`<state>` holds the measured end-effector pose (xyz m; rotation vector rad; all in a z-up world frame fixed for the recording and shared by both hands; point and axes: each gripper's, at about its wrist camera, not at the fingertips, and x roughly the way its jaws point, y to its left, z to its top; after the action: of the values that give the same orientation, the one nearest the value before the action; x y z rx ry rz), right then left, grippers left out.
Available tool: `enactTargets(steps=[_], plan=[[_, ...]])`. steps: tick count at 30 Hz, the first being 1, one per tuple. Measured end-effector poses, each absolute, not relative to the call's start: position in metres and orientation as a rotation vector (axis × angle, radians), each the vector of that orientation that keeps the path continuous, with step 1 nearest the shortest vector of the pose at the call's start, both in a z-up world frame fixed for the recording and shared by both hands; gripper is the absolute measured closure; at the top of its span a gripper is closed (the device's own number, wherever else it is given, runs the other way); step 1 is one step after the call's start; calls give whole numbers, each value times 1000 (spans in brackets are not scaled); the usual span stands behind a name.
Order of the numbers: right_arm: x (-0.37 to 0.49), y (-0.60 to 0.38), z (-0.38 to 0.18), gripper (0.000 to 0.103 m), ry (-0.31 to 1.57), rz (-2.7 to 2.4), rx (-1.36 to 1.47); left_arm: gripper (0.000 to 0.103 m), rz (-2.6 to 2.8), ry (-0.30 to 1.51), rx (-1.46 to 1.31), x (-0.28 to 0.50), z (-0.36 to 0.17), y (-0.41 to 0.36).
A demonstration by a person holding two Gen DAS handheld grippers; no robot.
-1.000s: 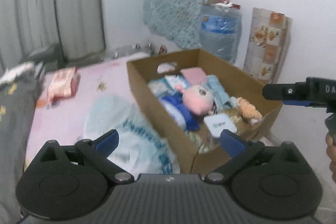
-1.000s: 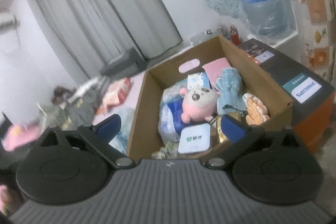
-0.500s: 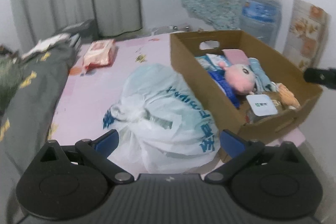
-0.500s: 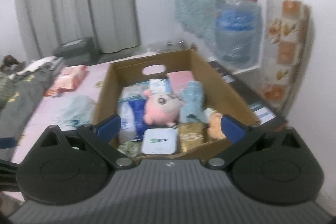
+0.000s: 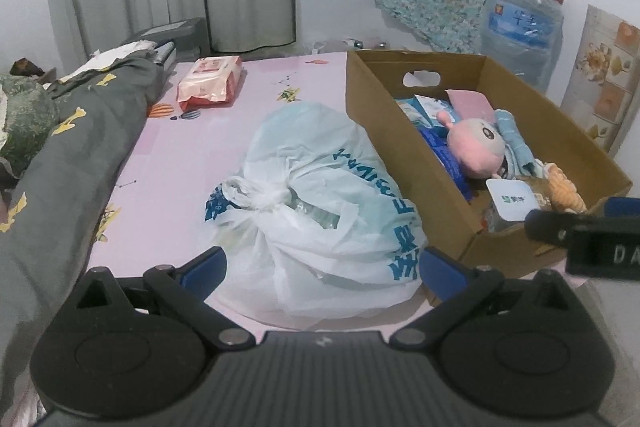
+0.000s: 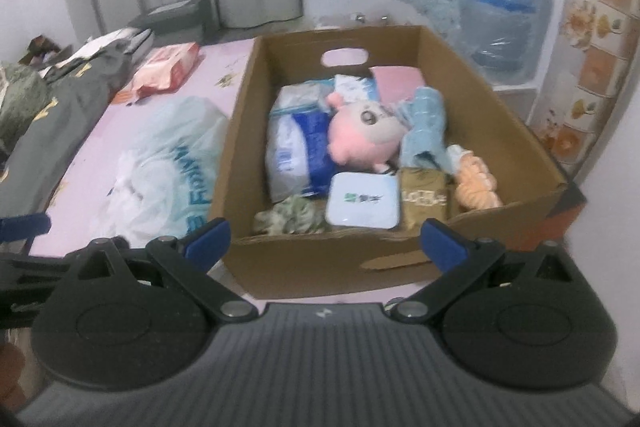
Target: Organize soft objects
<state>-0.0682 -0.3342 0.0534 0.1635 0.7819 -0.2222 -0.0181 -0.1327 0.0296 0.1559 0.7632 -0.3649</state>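
An open cardboard box (image 6: 472,95) (image 5: 374,115) stands on a pink bed and holds a pink plush doll (image 6: 364,133) (image 5: 476,147), a blue cloth (image 6: 424,123), an orange plush (image 6: 478,187), a blue-white pack (image 6: 296,143) and a white tissue pack (image 6: 362,201). A tied white plastic bag (image 5: 320,203) (image 6: 168,163) lies left of the box. My left gripper (image 5: 322,267) is open and empty over the bag's near side. My right gripper (image 6: 326,239) is open and empty in front of the box's near wall.
A pink wipes pack (image 5: 210,81) lies further back on the pink sheet (image 5: 180,155). A grey blanket (image 5: 60,155) covers the left side. A water jug (image 5: 520,27) and a tile board (image 5: 604,79) stand by the right wall. Curtains hang behind.
Both cameras have swung and pulled back: the left view moved left, from the box to the plastic bag and bed. The right view levelled onto the box. Both grippers stayed open.
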Motion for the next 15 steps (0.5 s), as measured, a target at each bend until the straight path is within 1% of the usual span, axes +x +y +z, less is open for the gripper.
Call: enactTargets(steps=[15], plan=[[-67,-330,48,1,810,-192,183,0,-332,787,132,-12,29,-133]])
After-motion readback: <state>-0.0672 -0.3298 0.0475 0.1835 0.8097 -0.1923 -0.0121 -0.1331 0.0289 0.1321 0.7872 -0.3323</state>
